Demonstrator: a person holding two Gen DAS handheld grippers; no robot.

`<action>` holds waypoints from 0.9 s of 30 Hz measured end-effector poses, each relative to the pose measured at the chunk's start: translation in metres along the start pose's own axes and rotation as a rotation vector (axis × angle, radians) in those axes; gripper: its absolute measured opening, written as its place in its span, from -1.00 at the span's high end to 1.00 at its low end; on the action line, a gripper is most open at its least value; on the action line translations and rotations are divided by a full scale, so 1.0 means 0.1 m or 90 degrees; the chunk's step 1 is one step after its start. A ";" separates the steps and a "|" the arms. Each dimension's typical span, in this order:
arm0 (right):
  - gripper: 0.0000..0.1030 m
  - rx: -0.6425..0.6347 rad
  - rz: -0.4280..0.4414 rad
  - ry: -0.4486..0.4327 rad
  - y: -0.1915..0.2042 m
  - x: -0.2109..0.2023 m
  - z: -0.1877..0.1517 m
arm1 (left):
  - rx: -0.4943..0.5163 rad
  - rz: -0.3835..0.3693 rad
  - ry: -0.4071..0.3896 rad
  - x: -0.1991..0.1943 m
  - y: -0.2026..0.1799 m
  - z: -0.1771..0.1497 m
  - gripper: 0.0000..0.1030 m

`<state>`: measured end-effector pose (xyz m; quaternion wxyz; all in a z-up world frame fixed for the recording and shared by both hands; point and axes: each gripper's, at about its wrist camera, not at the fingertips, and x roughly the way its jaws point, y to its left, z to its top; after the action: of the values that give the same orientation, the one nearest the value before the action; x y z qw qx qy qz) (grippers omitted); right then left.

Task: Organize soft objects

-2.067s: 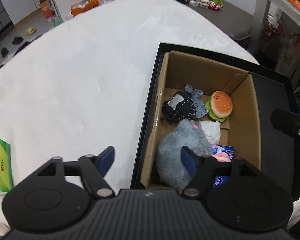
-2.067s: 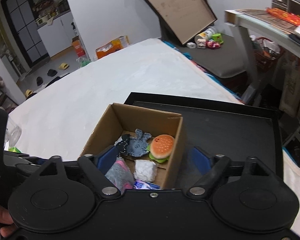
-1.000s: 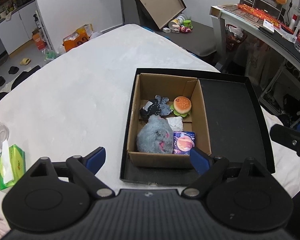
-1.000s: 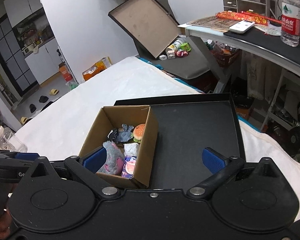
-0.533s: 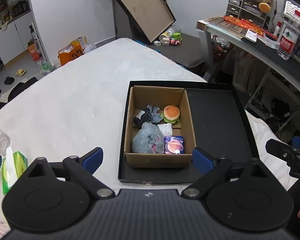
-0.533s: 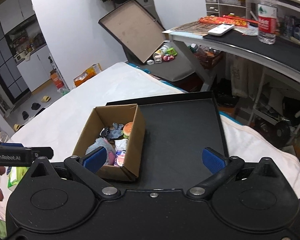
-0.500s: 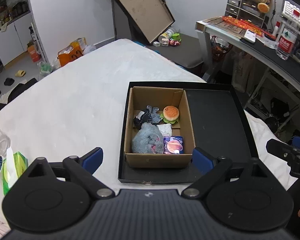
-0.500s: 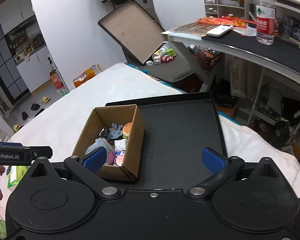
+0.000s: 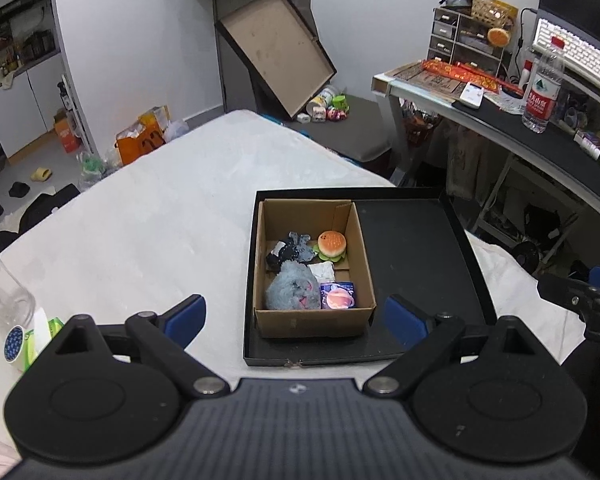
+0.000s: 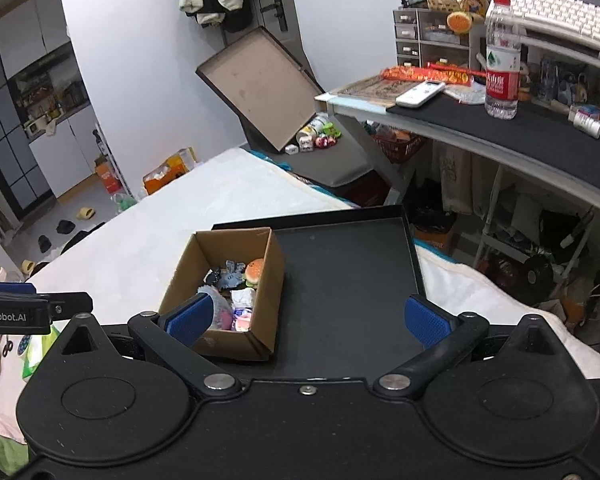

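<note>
A cardboard box (image 9: pixel 362 256) stands in the left half of a black tray (image 9: pixel 416 248) on the white bed. Inside lie a grey fluffy plush (image 9: pixel 292 290), a dark stitched plush (image 9: pixel 290 250), a burger toy (image 9: pixel 332 244), a white piece (image 9: pixel 322 270) and a planet-print pouch (image 9: pixel 337 296). The box also shows in the right wrist view (image 10: pixel 274 276). My left gripper (image 9: pixel 296 318) is open and empty, high above the tray's near edge. My right gripper (image 10: pixel 306 318) is open and empty, above the tray (image 10: pixel 348 280).
A glass bottle (image 9: pixel 2 292) and a green tissue pack (image 9: pixel 40 338) lie at the bed's left. A desk (image 10: pixel 500 136) with a water bottle (image 10: pixel 500 60) stands to the right. An open flat box (image 9: pixel 276 52) leans on the far wall. The white bed (image 9: pixel 148 232) stretches left of the tray.
Both grippers have pulled up and back from the box, so the box looks smaller and more of the room shows. Both jaws stay open. The toys in the box have not moved.
</note>
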<state>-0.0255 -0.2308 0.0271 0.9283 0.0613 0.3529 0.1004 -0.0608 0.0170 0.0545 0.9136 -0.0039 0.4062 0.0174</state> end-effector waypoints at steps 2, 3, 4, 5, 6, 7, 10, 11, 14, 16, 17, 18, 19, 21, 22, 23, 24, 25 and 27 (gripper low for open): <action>-1.00 -0.005 -0.005 -0.010 0.03 -0.09 -0.01 | -0.004 -0.006 -0.004 -0.07 -0.01 -0.03 -0.85; -1.00 -0.008 -0.006 -0.014 0.03 -0.13 -0.02 | -0.002 -0.007 -0.006 -0.10 -0.01 -0.05 -0.85; -1.00 -0.010 -0.008 -0.016 0.03 -0.15 -0.02 | 0.002 -0.005 -0.008 -0.13 -0.02 -0.07 -0.85; -1.00 -0.014 -0.012 -0.019 0.04 -0.19 -0.02 | 0.005 -0.002 -0.008 -0.15 -0.04 -0.09 -0.85; -1.00 -0.017 -0.014 -0.022 0.05 -0.21 -0.02 | 0.005 -0.002 -0.008 -0.17 -0.05 -0.10 -0.85; -1.00 -0.019 -0.015 -0.023 0.05 -0.24 -0.03 | 0.004 -0.006 -0.008 -0.19 -0.05 -0.12 -0.85; -1.00 -0.016 -0.001 -0.026 0.03 -0.32 -0.04 | 0.005 -0.009 -0.014 -0.27 -0.07 -0.17 -0.85; -1.00 -0.014 0.000 -0.027 0.03 -0.35 -0.05 | 0.006 -0.008 -0.016 -0.30 -0.08 -0.19 -0.85; -1.00 -0.010 -0.006 -0.033 0.02 -0.42 -0.06 | 0.009 -0.011 -0.024 -0.38 -0.11 -0.22 -0.86; -1.00 -0.006 -0.010 -0.035 0.00 -0.48 -0.06 | 0.021 -0.006 -0.030 -0.42 -0.14 -0.25 -0.86; -1.00 -0.003 -0.012 -0.035 -0.01 -0.51 -0.06 | 0.023 -0.001 -0.031 -0.44 -0.16 -0.25 -0.86; -1.00 -0.001 -0.014 -0.034 -0.02 -0.53 -0.07 | 0.021 -0.002 -0.035 -0.46 -0.17 -0.26 -0.86; -1.00 0.001 -0.015 -0.033 -0.03 -0.56 -0.08 | 0.019 -0.007 -0.037 -0.49 -0.17 -0.28 -0.86; -1.00 0.000 -0.016 -0.037 -0.04 -0.62 -0.10 | 0.017 -0.013 -0.041 -0.55 -0.18 -0.30 -0.86; -1.00 -0.002 -0.018 -0.040 -0.04 -0.64 -0.11 | 0.018 -0.013 -0.043 -0.57 -0.19 -0.32 -0.86; -1.00 -0.003 -0.021 -0.042 -0.04 -0.67 -0.12 | 0.019 -0.014 -0.045 -0.60 -0.19 -0.34 -0.86; -1.00 -0.004 -0.022 -0.043 -0.04 -0.69 -0.13 | 0.022 -0.017 -0.047 -0.63 -0.20 -0.36 -0.86; -1.00 -0.006 -0.022 -0.045 -0.04 -0.71 -0.15 | 0.026 -0.020 -0.048 -0.65 -0.21 -0.37 -0.86; -1.00 -0.007 -0.020 -0.048 -0.03 -0.76 -0.17 | 0.031 -0.019 -0.050 -0.67 -0.22 -0.39 -0.86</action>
<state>-0.0914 -0.2504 0.0628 0.9426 0.0546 0.3181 0.0856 -0.1342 -0.0078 0.0779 0.9289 0.0127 0.3700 -0.0060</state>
